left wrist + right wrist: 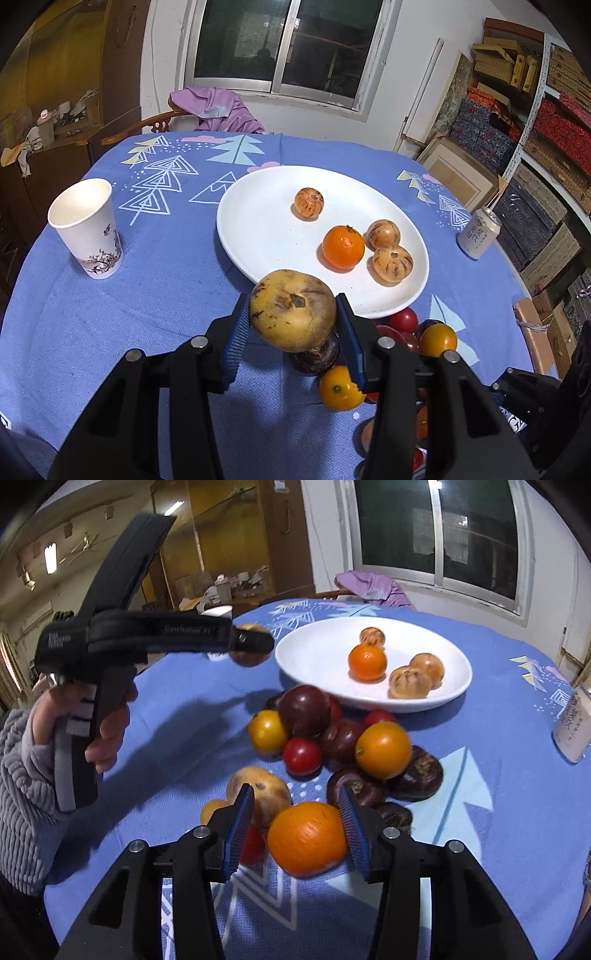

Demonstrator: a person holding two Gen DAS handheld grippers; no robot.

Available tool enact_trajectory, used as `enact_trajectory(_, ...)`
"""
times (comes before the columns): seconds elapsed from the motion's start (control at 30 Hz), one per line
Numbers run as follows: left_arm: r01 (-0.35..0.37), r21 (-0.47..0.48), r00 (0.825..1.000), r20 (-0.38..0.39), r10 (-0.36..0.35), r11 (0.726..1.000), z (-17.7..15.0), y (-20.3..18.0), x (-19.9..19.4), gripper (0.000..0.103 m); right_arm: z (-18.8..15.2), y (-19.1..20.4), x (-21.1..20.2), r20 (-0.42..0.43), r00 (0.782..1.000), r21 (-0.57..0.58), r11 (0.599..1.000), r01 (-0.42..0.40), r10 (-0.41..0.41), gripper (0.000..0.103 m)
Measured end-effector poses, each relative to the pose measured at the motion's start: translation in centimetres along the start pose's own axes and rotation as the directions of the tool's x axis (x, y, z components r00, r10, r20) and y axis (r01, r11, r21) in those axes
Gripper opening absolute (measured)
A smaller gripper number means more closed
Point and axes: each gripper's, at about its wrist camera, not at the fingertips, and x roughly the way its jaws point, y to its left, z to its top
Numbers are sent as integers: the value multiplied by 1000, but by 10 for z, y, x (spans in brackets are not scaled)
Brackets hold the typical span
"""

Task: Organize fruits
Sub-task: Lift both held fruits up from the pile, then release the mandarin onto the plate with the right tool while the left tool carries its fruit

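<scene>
A: What's the step in hand?

B: Getting fruit from the pile onto the white plate (258,236). The left tongs (293,317) are clamped on a yellow-brown melon (293,310), held in the air just short of the plate's near rim.

A: How to finish it well?

B: I'd carry it forward over the rim to the bare left part of the plate, lower it until it rests, then part the tongs slowly. It's round, so dropped from height it would likely roll into the orange (343,246) and the three small striped fruits (392,258) already on the plate toward its right side.

A: And the right side?

B: The right tongs (297,830) stand apart around a big orange (307,838) at the near end of the pile. The right pad (352,823) looks to be touching its skin; the left pad (240,830) seems to have a gap. I can't tell whether the orange is lifted or lying on the table (498,830).

A: So not gripped?

B: I'd judge not yet. Best to centre it before closing, since dark plums (304,709), red ones (302,756) and a pale melon (258,792) crowd just beside it.

A: Where's the pile?

B: On the blue cloth between the plate and the table's near edge, right of middle.
</scene>
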Motion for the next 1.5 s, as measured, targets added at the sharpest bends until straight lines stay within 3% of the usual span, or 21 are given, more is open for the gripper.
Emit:
enact_trajectory(0.1, 3, -1, 1000, -3, -3, 1000, -1, 0, 0, 45, -4, 0, -4, 2, 1000, -4, 1000, -1, 1, 51)
enact_trajectory(0.2, 8, -2, 1000, -5, -8, 1000, -2, 2, -1, 45, -12, -2, -16, 8, 1000, -2, 1000, -18, 18, 58)
enact_trajectory(0.3, 10, -2, 1000, -5, -10, 1000, -3, 1, -1, 45, -25, 2, -20, 7, 1000, -34, 999, 27, -27, 67)
enact_trajectory(0.4, 11, 4, 1000, -8, -11, 1000, -4, -1, -1, 45, -31, 4, -15, -21, 998, -49, 997, 55, -56, 67)
enact_trajectory(0.53, 13, 9, 1000, -12, -13, 1000, -6, -3, -1, 45, -34, 0, -16, -30, 997, -31, 997, 67, -68, 58)
enact_trajectory(0.63, 17, 7, 1000, -17, -16, 1000, -6, -2, 0, 45, -40, -11, -8, -106, 994, 22, 999, 31, -29, 58)
enact_trajectory(0.87, 16, 12, 1000, -18, -15, 1000, -7, -3, 1, 45, -42, -27, -19, -63, 998, 100, 995, -2, 9, 56)
enact_trajectory(0.93, 16, 13, 1000, -19, -15, 1000, -8, -3, 1, 45, -42, -25, -21, -52, 999, 88, 996, -8, 13, 48)
enact_trajectory(1.03, 14, 12, 1000, -20, -14, 1000, -8, -3, 1, 45, -42, -24, -25, -34, 999, 87, 996, -4, 7, 48)
enact_trajectory(1.2, 1, 4, 1000, -14, -1, 1000, 9, -3, 5, 45, -16, -40, -38, 21, 998, 150, 987, -57, 55, 48)
enact_trajectory(1.37, -18, -7, 1000, 6, 18, 1000, 41, -5, 16, 45, 47, -74, -44, 113, 994, 195, 981, -17, -5, 48)
enact_trajectory(1.5, -16, -28, 1000, -7, 16, 999, 55, -6, 40, 45, 101, -114, -9, 149, 987, 289, 957, 6, -52, 48)
